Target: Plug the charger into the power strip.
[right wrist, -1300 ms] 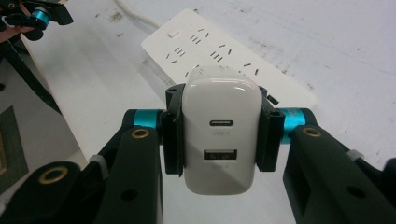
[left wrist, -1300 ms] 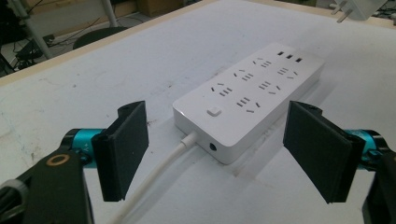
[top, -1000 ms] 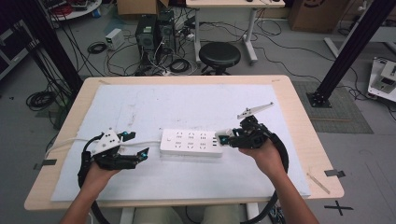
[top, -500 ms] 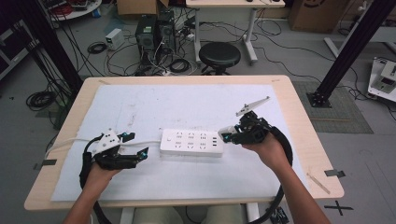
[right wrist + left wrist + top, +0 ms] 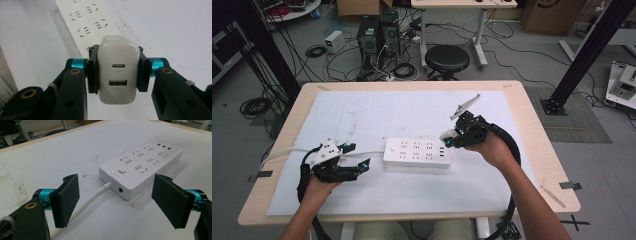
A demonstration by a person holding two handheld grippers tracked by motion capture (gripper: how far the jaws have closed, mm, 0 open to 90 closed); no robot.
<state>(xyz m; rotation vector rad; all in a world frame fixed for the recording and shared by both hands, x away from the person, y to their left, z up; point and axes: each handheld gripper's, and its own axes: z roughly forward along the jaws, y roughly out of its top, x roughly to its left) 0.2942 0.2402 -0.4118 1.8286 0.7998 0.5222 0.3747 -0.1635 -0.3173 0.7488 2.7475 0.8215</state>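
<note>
Charger [image 5: 118, 72] clamped by sides in right hand-held gripper [image 5: 117, 72], ports facing camera, so prongs likely aim at power strip [image 5: 417, 153] mid-surface. Left hand-held gripper [image 5: 120, 200] spread wide beside strip's cord end, probably to brace it.

White charger [image 5: 118, 72] above flat white power strip [image 5: 417, 153].
</note>
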